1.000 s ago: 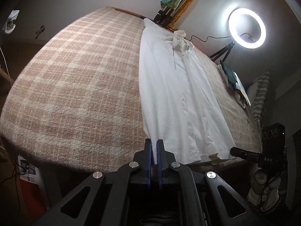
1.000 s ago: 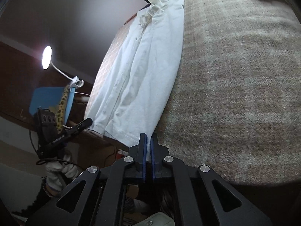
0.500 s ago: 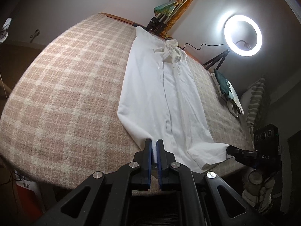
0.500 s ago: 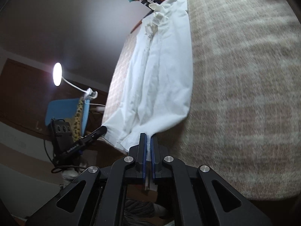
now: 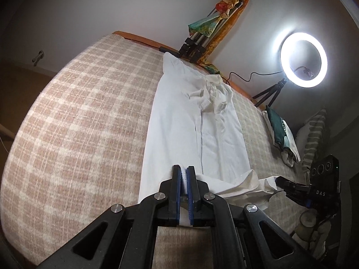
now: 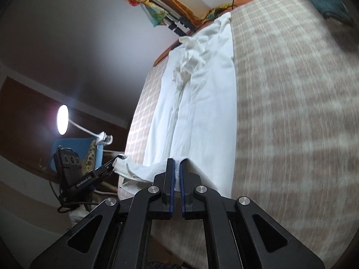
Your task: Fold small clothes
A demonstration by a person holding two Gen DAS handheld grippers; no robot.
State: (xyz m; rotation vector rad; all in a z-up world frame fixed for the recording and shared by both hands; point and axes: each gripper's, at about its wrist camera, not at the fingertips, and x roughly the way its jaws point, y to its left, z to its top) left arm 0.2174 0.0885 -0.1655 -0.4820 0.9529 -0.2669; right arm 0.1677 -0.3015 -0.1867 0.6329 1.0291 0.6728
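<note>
white shirt (image 5: 197, 121) runs up the centre of the frame on a plaid bed (image 5: 85, 116). left gripper (image 5: 183, 172) and right gripper (image 6: 177, 165) each clamp a hem corner, now lifted and carried toward the collar, starting the fold.

The bed is covered with a pink and cream plaid blanket (image 5: 85, 116) that takes up most of both views. At the far edge there's an orange wooden headboard (image 5: 143, 41), and a folded tripod (image 5: 199, 42) leans against the wall there with colourful cloth (image 5: 215, 20) draped over it. A lit ring light (image 5: 303, 60) stands on a small tripod at the far right, black cable trailing off it. A teal cushion (image 5: 278, 127) sits by the right edge, a striped pillow (image 5: 314, 134) next to it. On the left side of the bed a desk lamp (image 6: 62, 119) glows, clipped near a blue chair (image 6: 74, 148).
</note>
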